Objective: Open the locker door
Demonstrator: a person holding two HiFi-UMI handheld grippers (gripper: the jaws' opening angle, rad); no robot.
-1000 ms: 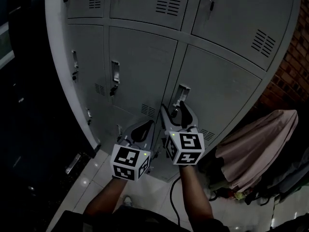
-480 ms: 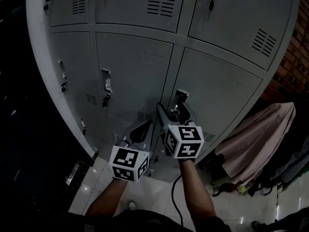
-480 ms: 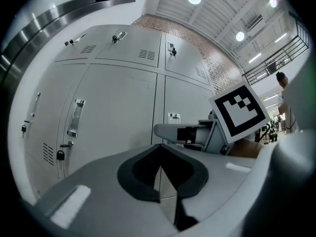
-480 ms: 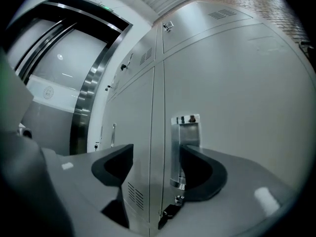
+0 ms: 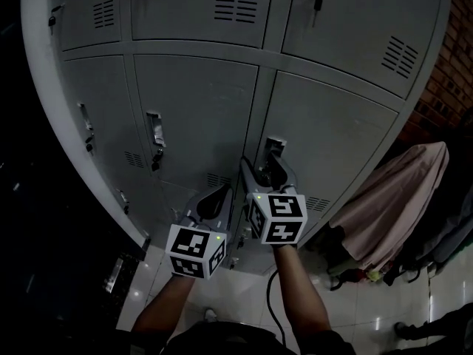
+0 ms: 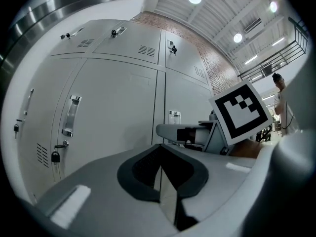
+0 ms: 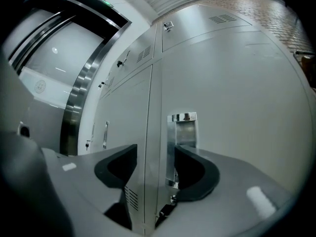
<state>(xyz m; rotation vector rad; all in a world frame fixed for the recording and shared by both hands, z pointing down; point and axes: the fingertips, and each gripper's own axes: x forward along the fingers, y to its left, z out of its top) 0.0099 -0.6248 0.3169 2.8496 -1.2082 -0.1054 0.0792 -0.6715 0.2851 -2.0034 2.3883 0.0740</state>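
Note:
The grey locker door (image 5: 332, 135) at lower right stands shut, its metal handle (image 5: 274, 148) at the left edge. My right gripper (image 5: 267, 170) is just below the handle and reaches up to it. In the right gripper view the handle (image 7: 183, 130) lies between the dark pads (image 7: 198, 174) of my right gripper (image 7: 155, 169). The jaws are closing, and a gap still shows on both sides. My left gripper (image 5: 215, 199) hangs lower left, off the lockers. Its jaws are shut on nothing in the left gripper view (image 6: 160, 157).
The middle locker (image 5: 196, 117) has its own handle and padlock (image 5: 154, 140). A small dark lock (image 7: 164, 210) hangs below the right door's handle. A pink cloth (image 5: 399, 202) lies over things at the right, beside a brick wall (image 5: 443, 72). Pale floor tiles (image 5: 244, 302) lie below.
The lockers have drifted left and down in the head view. The right gripper has crept a little closer up to the handle. The left gripper has barely moved.

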